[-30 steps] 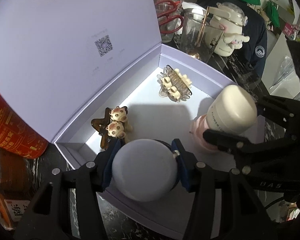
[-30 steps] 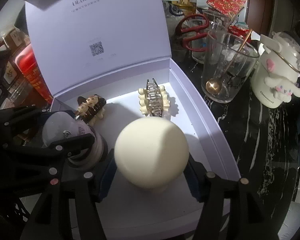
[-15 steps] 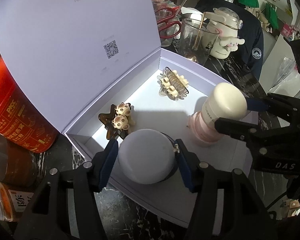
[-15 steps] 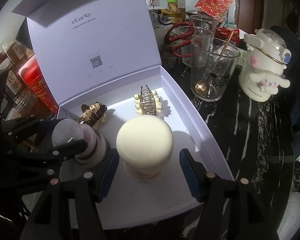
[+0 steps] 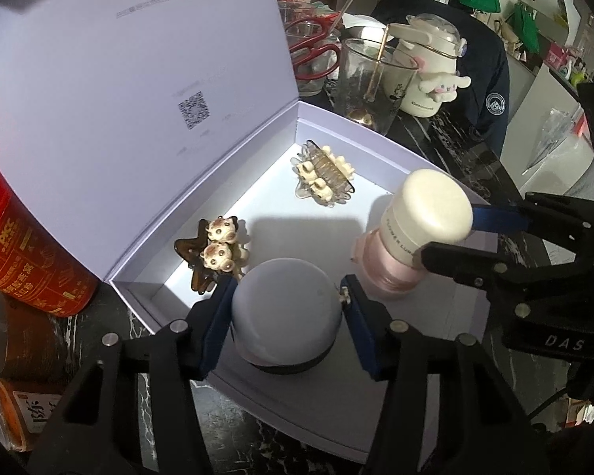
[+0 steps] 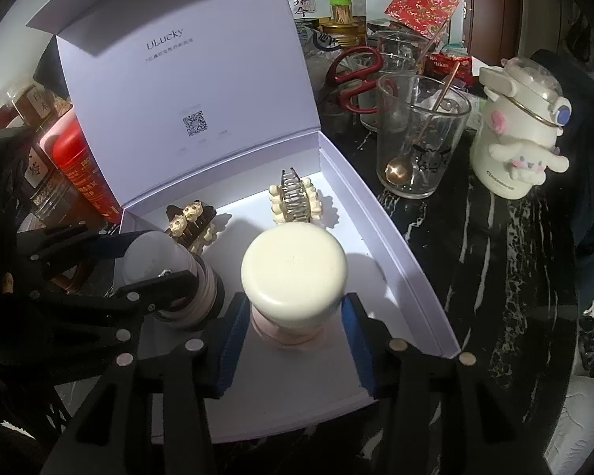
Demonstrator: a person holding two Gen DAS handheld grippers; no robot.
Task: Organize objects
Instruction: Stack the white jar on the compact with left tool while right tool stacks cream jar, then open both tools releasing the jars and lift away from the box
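Lying behind both jars, 2 hair clips (image 6: 295,198) in box (image 6: 396,273), left gripper (image 5: 287,308) clasping grey-lidded jar (image 5: 285,308), right gripper (image 6: 293,308) closing around cream-lidded jar (image 6: 293,273), glass (image 6: 419,146) beside.

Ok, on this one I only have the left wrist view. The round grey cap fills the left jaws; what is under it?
Observer: A short jar with a pinkish see-through body on a dark base, inside the white box.
Operator: And the right jaws?
Observer: Closing. The right gripper has its blue pads either side of the cream-capped pink bottle, below the cap.
Operator: Anything behind the raised lid?
Observer: A green-topped jar of toothpicks.
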